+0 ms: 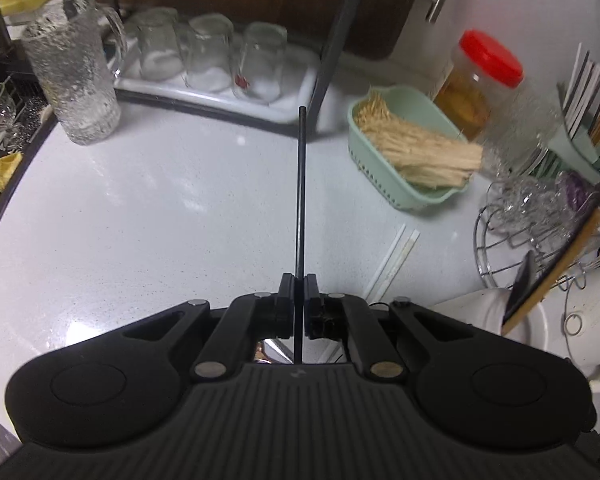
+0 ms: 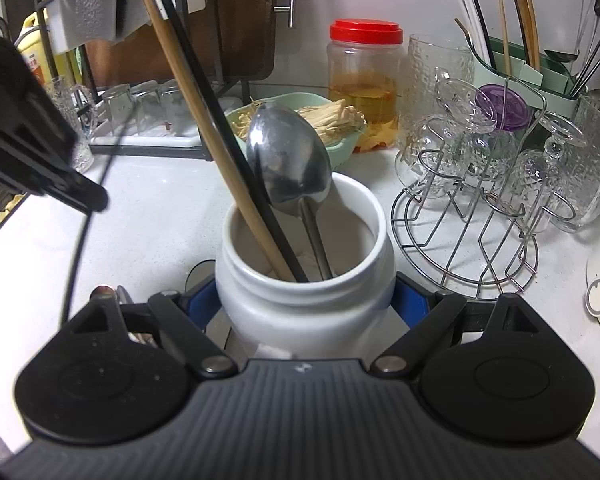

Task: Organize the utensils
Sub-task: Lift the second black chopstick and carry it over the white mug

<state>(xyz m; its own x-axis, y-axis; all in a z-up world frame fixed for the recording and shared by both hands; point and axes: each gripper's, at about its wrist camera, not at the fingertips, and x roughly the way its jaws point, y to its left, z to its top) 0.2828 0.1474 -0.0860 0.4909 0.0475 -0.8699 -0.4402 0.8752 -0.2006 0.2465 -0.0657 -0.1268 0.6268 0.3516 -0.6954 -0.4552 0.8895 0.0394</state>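
My left gripper [image 1: 299, 280] is shut on a thin black chopstick [image 1: 301, 184], which sticks out straight ahead above the white counter [image 1: 160, 208]. A pair of white chopsticks [image 1: 392, 260] lies on the counter to the right of it. My right gripper [image 2: 304, 308] is shut on a white jar [image 2: 300, 312], its blue-padded fingers on either side of the jar. In the jar stand a wooden chopstick [image 2: 204, 120], a black chopstick [image 2: 224, 132] and a metal spoon [image 2: 288, 156]. The left gripper [image 2: 96, 200] shows at the upper left of the right wrist view, raised off the counter.
A green basket [image 1: 384, 184] of mushrooms and a red-lidded jar [image 1: 476, 84] stand at the back right. A wire rack [image 2: 460, 240] with glasses is right of the white jar. A glass pitcher [image 1: 72, 80] and a tray [image 1: 228, 96] of upturned glasses stand at the back left. A green holder [image 2: 516, 68] keeps several chopsticks.
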